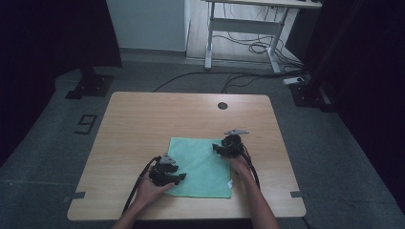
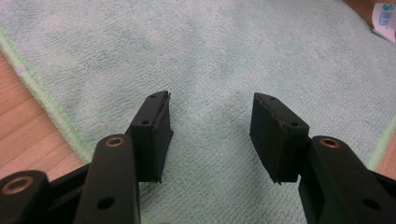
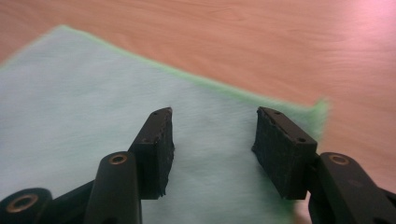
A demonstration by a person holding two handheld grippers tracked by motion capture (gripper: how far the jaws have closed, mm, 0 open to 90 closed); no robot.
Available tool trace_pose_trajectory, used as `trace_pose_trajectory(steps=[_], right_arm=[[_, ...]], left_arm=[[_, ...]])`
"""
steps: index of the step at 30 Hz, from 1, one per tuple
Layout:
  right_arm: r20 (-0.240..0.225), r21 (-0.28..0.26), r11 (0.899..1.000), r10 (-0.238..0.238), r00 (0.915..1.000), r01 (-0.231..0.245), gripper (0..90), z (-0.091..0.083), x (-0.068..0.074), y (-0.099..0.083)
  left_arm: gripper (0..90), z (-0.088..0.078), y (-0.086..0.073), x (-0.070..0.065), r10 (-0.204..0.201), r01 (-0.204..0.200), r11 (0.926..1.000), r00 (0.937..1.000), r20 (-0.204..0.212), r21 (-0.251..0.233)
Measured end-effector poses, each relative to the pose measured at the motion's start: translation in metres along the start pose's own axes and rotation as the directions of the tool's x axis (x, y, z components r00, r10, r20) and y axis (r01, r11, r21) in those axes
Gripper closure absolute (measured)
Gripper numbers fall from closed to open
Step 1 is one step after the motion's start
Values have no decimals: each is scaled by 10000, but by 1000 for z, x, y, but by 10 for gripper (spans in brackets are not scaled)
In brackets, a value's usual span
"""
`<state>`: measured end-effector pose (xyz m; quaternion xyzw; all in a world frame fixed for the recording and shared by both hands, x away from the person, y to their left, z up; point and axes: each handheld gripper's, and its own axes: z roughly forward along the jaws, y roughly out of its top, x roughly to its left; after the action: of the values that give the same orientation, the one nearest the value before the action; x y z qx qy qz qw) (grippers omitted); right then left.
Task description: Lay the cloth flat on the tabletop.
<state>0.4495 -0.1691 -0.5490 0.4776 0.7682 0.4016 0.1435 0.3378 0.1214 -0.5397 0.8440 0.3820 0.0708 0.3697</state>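
both tools gape with nothing between them: left tool point(image 1: 177, 178) at the green microfiber cloth's point(image 1: 203, 164) 7 o'clock corner, right tool point(image 1: 217, 148) at 2 o'clock on its far edge.

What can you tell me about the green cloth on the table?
The green cloth is a pale mint square with a fuzzy, towel-like weave and a brighter green stitched edge. It lies spread flat on the wooden table, toward the near side. A small white tag sticks out at one near corner. The left gripper and right gripper hover over opposite corners, jaws open, nothing pinched.
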Motion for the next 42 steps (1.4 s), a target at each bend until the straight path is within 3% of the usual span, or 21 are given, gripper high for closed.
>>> trace_pose_trajectory(steps=[6, 9, 11, 14, 18, 21, 25, 30, 32, 35, 42], right_arm=[[298, -264, 9987, 447, 9986, -439, 503, 1, -17, 2], [280, -186, 9993, 329, 9991, -324, 464, -1, -15, 2], [217, -245, 9983, 526, 9984, -520, 460, -6, -12, 2], [-84, -641, 9979, 97, 9999, -102, 459, -27, 3, -1], [-379, -599, 9965, -607, 9974, 584, 459, -53, 31, -15], [-589, -511, 9943, -966, 9936, 936, 452, -62, 51, -29], [-764, -122, 9932, -1160, 9903, 1154, 430, -62, 70, -50], [-588, 268, 9887, -1459, 9875, 1477, 383, -67, 79, -73], [-388, 147, 9853, -1693, 9848, 1700, 378, -71, 81, -81], [-129, 79, 9792, -2029, 9791, 2030, 375, -75, 82, -87], [-107, 183, 9794, -2009, 9796, 2010, 375, -79, 71, -87]], left_arm=[[475, 0, -1, -1, 0, 0, 10000, 10000, -54, -42], [463, 0, -1, -2, 19, -19, 10000, 10000, -57, -67], [454, 0, -1, -3, 79, -80, 10000, 9999, -65, -28], [434, -1, 2, -2, 152, -155, 9997, 9998, -162, -163], [442, -3, 19, 8, 52, -67, 9982, 9997, -237, -598], [453, 2, 37, 16, 29, -68, 9964, 9989, -464, -840], [443, 17, 56, 32, -93, 56, 9984, 9978, -656, -564], [443, 35, 61, 51, -514, 516, 9987, 9951, -841, 7], [439, 37, 59, 55, -569, 589, 9980, 9945, -878, 213], [445, 36, 57, 58, -684, 698, 9975, 9938, -874, 129], [448, 42, 62, 58, -654, 659, 9978, 9947, -793, 42]])
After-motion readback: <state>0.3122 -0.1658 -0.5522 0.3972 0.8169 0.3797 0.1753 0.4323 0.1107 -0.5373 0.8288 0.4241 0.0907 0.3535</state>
